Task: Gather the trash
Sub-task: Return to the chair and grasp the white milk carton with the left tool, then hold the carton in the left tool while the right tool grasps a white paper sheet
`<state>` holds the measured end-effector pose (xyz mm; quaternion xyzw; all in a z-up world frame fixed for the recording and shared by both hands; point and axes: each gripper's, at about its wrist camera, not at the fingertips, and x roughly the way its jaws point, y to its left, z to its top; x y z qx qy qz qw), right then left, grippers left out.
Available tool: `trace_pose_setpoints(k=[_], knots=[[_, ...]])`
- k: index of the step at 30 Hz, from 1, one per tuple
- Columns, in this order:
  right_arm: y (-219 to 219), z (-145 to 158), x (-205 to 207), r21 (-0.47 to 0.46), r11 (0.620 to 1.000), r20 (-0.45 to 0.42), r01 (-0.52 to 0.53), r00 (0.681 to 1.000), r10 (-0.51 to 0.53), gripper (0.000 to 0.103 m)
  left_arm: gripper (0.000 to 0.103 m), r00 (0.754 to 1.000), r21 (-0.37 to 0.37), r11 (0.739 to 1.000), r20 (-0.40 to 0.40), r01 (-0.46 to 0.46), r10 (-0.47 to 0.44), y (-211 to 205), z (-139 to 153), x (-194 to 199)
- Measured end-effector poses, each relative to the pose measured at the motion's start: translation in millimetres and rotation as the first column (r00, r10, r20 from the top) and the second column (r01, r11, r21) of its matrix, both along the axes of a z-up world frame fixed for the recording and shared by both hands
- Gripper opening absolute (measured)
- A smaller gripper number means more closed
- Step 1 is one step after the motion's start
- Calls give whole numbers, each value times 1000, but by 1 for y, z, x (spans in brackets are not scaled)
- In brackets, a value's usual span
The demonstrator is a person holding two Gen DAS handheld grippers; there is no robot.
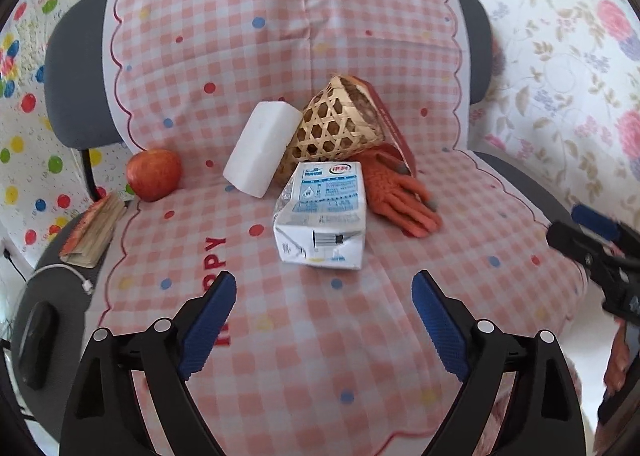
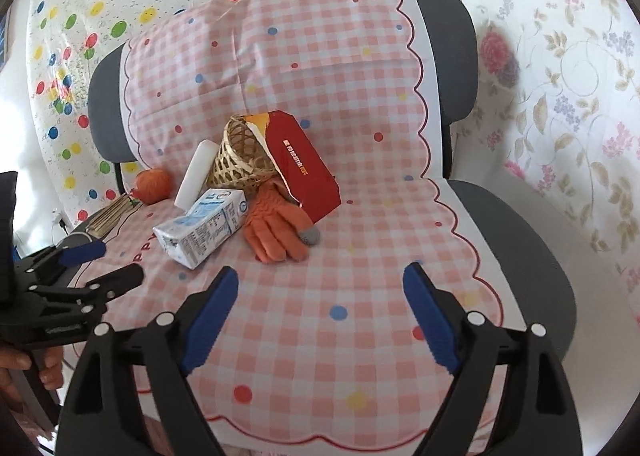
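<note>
A crumpled white and blue milk carton (image 1: 322,215) (image 2: 202,223) lies on the seat of a chair under a pink checked cloth (image 1: 320,336) (image 2: 340,296). Behind it a small woven basket (image 1: 334,125) (image 2: 236,159) lies tipped on its side, against a red box (image 1: 394,127) (image 2: 304,163). A white foam block (image 1: 262,147) (image 2: 194,171) leans on the basket's left. An orange glove (image 1: 400,191) (image 2: 274,225) lies right of the carton. My left gripper (image 1: 324,288) stands open just short of the carton. My right gripper (image 2: 320,280) is open over bare cloth, nothing between its fingers.
A red apple (image 1: 154,173) (image 2: 154,185) sits at the seat's left, beside a worn booklet (image 1: 94,234) (image 2: 110,215) and a white cable (image 1: 70,274). A dark object (image 1: 36,344) lies at the left edge. Patterned sheets cover the surroundings. A person's hand (image 2: 24,372) holds the left gripper.
</note>
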<state>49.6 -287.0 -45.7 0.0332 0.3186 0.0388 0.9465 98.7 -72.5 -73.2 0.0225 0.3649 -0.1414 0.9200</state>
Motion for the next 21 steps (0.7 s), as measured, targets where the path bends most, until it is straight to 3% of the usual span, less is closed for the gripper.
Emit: trace_pose_setpoints(k=[10, 14, 16, 18, 21], knots=[[-7, -11, 13, -2, 1000, -27, 21, 999, -22, 90, 89, 995, -53, 998, -92, -39, 34, -9, -23, 58], [-12, -13, 13, 17, 999, -39, 37, 999, -36, 90, 89, 993, -93, 996, -114, -13, 3, -15, -27, 72], [-11, -13, 12, 12, 999, -42, 38, 998, -37, 90, 87, 993, -104, 995, -121, -14, 2, -16, -29, 77], [-9, -12, 11, 8, 999, -43, 31, 999, -31, 90, 76, 993, -106, 994, -119, -20, 7, -15, -30, 79], [-3, -11, 11, -7, 1000, -45, 23, 999, -23, 90, 74, 994, -96, 995, -111, -11, 1, -13, -30, 76]])
